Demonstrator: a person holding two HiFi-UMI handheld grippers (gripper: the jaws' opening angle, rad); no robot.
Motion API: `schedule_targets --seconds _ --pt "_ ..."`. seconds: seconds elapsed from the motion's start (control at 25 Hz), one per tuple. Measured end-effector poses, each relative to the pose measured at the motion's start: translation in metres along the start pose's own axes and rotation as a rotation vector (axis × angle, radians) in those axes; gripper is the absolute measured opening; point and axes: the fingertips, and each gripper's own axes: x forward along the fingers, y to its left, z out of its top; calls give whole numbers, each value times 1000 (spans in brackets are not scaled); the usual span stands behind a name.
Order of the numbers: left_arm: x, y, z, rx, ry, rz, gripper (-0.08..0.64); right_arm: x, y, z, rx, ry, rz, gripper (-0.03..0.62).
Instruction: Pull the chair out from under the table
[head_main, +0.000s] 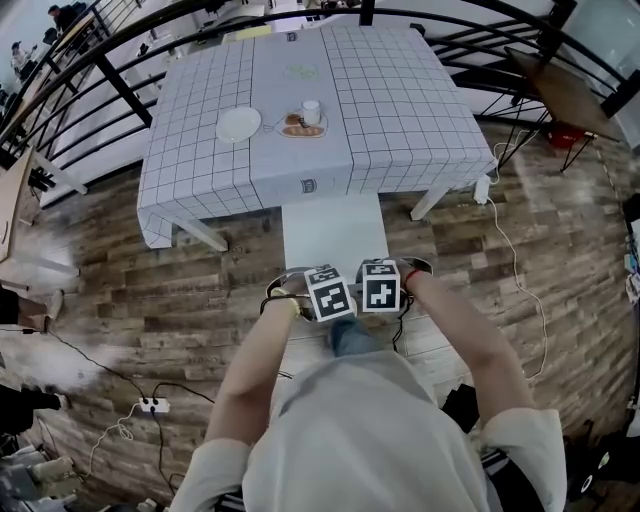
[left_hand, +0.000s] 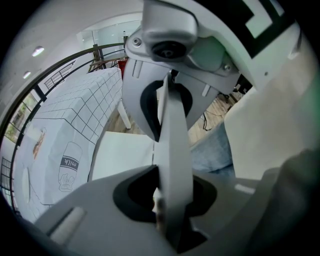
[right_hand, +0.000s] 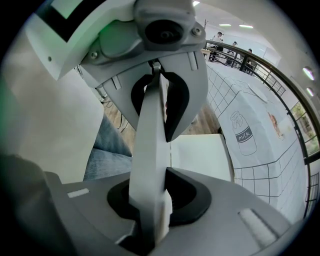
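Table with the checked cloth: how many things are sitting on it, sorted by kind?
Empty white plate: 1
Small plate of brown food: 1
White cup: 1
Total: 3

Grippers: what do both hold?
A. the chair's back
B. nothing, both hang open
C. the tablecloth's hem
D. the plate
A: the left gripper and the right gripper each have their jaws closed on the white back of the chair.
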Motion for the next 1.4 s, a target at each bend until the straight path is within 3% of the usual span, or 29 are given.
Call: schedule_targets --seconds 1.4 --pt "-10 -84 -13 -14 4 2 86 -4 84 17 -13 3 15 77"
